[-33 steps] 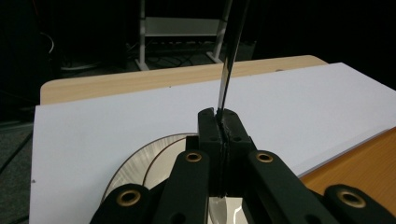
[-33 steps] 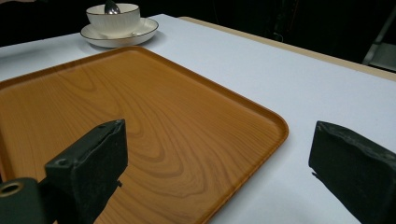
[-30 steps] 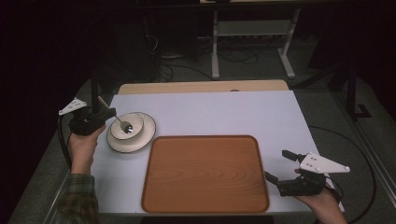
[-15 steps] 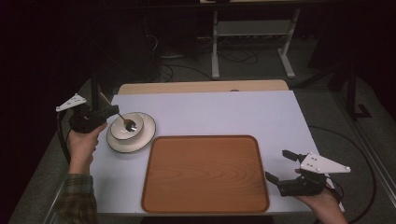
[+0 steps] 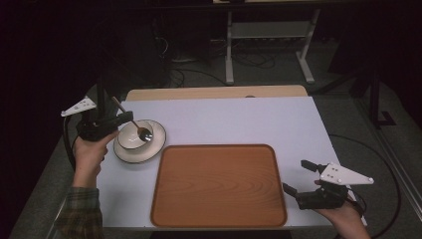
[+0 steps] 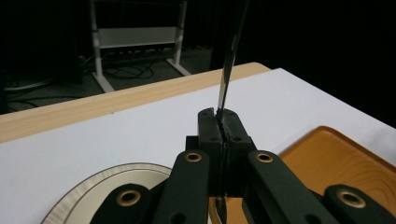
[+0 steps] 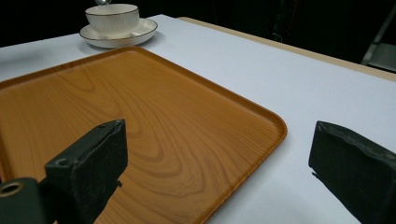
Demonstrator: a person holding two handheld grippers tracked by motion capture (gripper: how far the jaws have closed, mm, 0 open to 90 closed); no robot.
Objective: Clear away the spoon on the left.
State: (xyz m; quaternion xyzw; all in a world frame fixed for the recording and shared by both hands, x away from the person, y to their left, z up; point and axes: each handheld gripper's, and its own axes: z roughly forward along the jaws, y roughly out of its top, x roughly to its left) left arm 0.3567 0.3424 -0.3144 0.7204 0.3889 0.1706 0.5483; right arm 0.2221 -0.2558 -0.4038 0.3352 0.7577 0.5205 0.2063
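Left claw has lifted and pulled back toward the counter's left edge since the earlier frames, taking the spoon with it; spoon bowl now sits higher over the cup than before. Right claw hasn't shifted

Left claw: jaws together, clamped on the spoon handle; in the left gripper view the handle runs up and out from between the pads. Handle sticks up-left past the claw, bowl end angles down-right above the cup's right rim. Can't tell if it touches the cup

Cup sits on a saucer at the counter's left, just beside the tray's far-left corner, not on the tray

Right claw: jaws wide apart, nothing between them, hovering at the tray's near-right corner. Right gripper view looks across the tray to cup and saucer at the far end

Tray lies on the white counter
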